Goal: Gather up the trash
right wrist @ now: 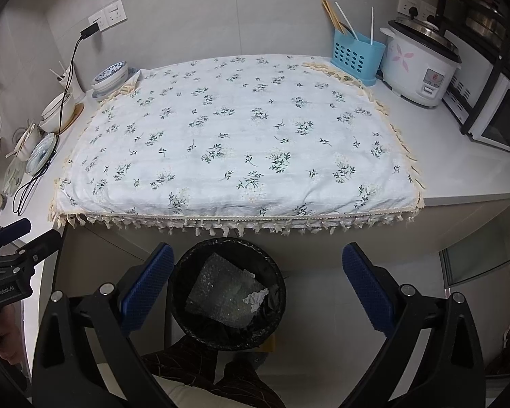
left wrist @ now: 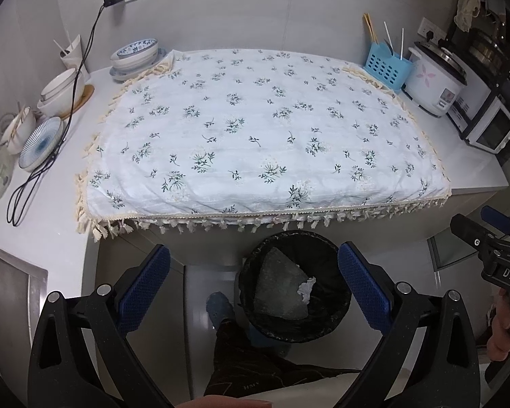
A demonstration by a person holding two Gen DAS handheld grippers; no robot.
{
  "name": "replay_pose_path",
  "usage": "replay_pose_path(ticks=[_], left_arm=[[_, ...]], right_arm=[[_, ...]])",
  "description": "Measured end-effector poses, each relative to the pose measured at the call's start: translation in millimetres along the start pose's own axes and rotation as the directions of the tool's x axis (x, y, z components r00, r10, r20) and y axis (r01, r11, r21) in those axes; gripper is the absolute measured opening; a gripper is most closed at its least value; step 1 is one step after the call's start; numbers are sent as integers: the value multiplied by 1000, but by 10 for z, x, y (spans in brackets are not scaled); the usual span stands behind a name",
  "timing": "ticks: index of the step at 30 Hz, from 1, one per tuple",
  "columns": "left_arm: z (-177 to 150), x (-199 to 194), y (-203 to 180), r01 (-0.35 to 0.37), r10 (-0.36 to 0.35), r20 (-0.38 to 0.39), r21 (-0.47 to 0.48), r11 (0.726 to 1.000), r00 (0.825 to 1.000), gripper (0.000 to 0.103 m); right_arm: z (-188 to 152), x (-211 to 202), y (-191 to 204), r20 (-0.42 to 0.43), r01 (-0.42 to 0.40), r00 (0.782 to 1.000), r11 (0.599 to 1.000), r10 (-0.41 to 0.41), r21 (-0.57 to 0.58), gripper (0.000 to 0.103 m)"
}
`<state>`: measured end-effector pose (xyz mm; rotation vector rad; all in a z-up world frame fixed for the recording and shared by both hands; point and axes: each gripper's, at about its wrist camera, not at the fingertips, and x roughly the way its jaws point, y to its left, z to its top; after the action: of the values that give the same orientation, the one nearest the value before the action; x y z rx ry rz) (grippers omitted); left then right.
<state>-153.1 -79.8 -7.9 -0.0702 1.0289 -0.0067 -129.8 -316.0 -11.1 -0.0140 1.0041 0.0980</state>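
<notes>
Where the surface (left wrist: pixel 51 238) begins at left: stacked bowls (left wrist: pixel 63 90), a ribbed plate (left wrist: pixel 40 142) on edge, a black cable (left wrist: pixel 34 183). Centre: floral tasselled cloth (left wrist: pixel 255 129), bare of litter. Right: blue utensil basket (left wrist: pixel 387 64), rice cooker (left wrist: pixel 435 81), toaster oven (left wrist: pixel 493 129). On the floor below the cloth's front edge: black-lined bin (left wrist: pixel 294 285) holding bubble wrap (left wrist: pixel 282 289) and a crumpled tissue (left wrist: pixel 306 287). Left claw (left wrist: pixel 254 285): released, empty, above the bin. Right claw (right wrist: pixel 257 287): released, empty, likewise.
</notes>
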Motion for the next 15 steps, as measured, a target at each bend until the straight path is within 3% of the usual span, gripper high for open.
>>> replay_pose_path(ticks=[15], left_arm=[[-8, 31, -8, -32, 32, -1, 6, 999, 999, 97]], right_arm=[[-7, 15, -15, -6, -1, 1000, 1000, 1, -1, 95]])
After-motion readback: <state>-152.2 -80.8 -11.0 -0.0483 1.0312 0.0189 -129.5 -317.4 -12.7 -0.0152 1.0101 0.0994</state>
